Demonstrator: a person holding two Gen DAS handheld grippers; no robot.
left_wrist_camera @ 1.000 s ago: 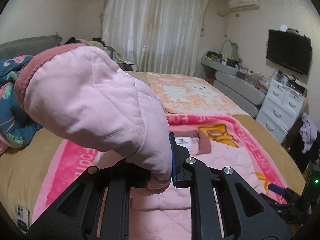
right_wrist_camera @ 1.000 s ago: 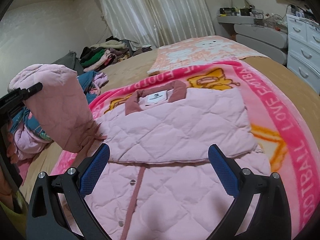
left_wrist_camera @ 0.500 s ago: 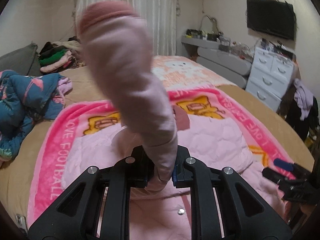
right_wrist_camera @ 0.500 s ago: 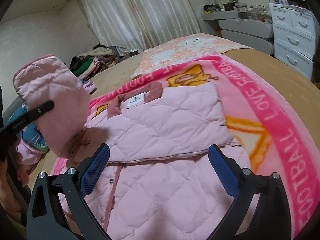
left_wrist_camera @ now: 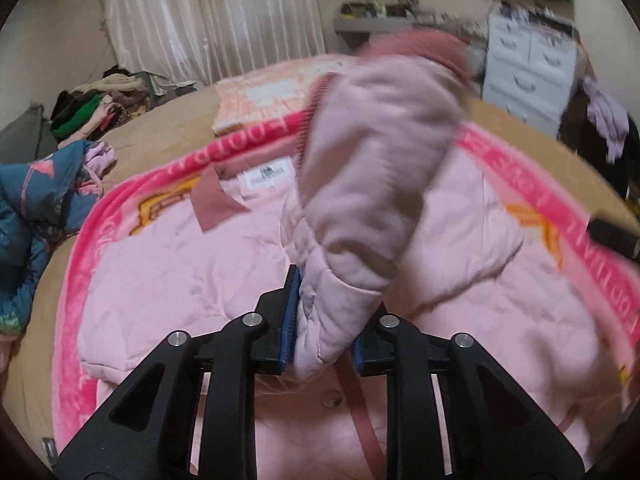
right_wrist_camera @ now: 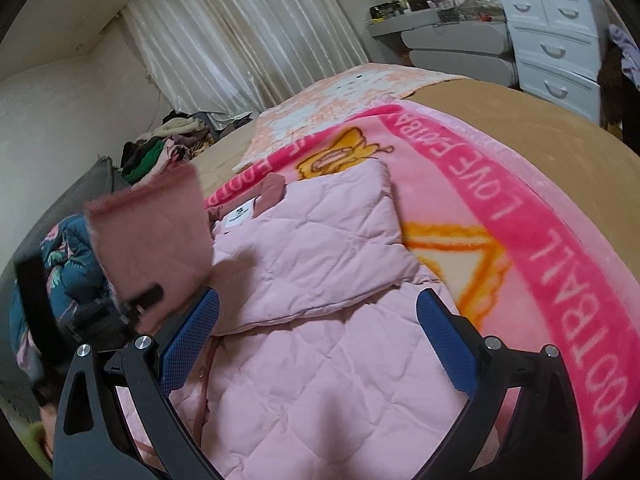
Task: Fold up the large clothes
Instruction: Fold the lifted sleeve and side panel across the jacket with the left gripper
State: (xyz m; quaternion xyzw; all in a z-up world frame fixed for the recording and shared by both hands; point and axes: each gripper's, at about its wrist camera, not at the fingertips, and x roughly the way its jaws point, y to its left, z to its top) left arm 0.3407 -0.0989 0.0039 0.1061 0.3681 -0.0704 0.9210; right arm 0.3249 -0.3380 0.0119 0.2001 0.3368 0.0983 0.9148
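One sleeve (left_wrist_camera: 372, 184) sits pinched in the left gripper (left_wrist_camera: 324, 320), jaws just easing apart, over the pink jacket (right_wrist_camera: 320, 320) on the bed (right_wrist_camera: 540, 128). Risk: early slip, crooked fold. Right gripper (right_wrist_camera: 316, 336) open, empty.

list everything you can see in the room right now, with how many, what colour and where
quilted jacket: one, pale pink, flat on the blanket
sleeve: one, pink with a darker cuff, lifted over the jacket
blanket: one, bright pink with lettering, on the bed
bed: one, tan
patterned cover: one, peach, beyond the blanket
clothes pile: one, mixed colours, far left
dark floral garment: one, teal, left
curtain: one, cream, back wall
drawer unit: one, white, right
left gripper: black with blue pads, around the sleeve, jaws just opening
right gripper: black, blue pads, open over the jacket
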